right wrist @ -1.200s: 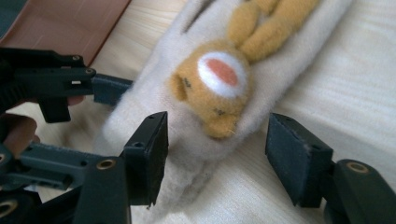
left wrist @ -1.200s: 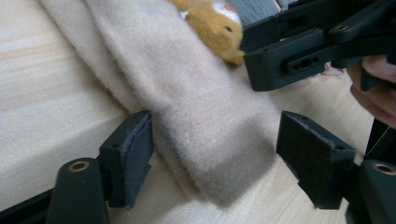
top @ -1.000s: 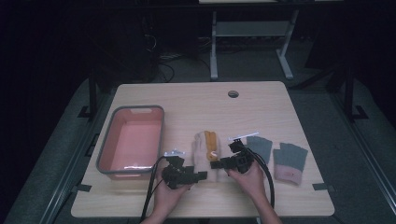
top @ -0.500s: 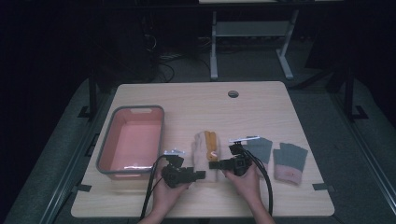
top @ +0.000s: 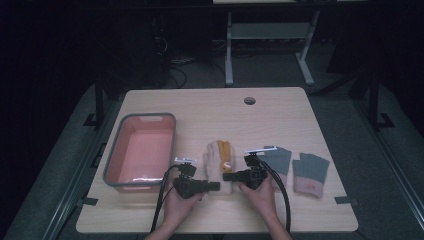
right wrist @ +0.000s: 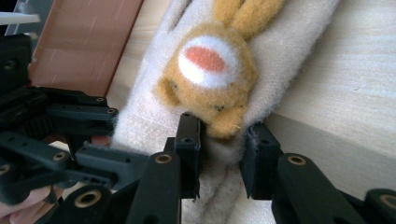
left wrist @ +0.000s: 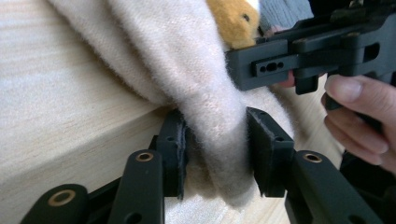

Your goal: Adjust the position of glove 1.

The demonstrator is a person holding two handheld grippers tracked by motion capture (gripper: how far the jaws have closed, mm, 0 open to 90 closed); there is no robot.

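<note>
A cream woolly glove (top: 216,156) with an orange animal patch (right wrist: 212,70) lies flat near the table's front middle. My left gripper (top: 216,186) comes in from the left at the glove's near end. Its jaws have just been closing, and its pads (left wrist: 173,144) squeeze a fold of the cream fabric (left wrist: 219,135). My right gripper (top: 226,176) comes in from the right. Its jaws have also just been closing, and they pinch the cream edge just below the patch (right wrist: 219,154). Each gripper faces the other closely across the glove.
A grey-rimmed pink tub (top: 112,160) stands at the left with nothing in it. Two grey fingerless gloves (top: 280,159) (top: 311,172) with pink cuffs lie to the right. A cable hole (top: 249,100) sits at the table's far side.
Both hands have stayed by the glove's near end. The jaws of both grippers have narrowed onto the cream fabric.
</note>
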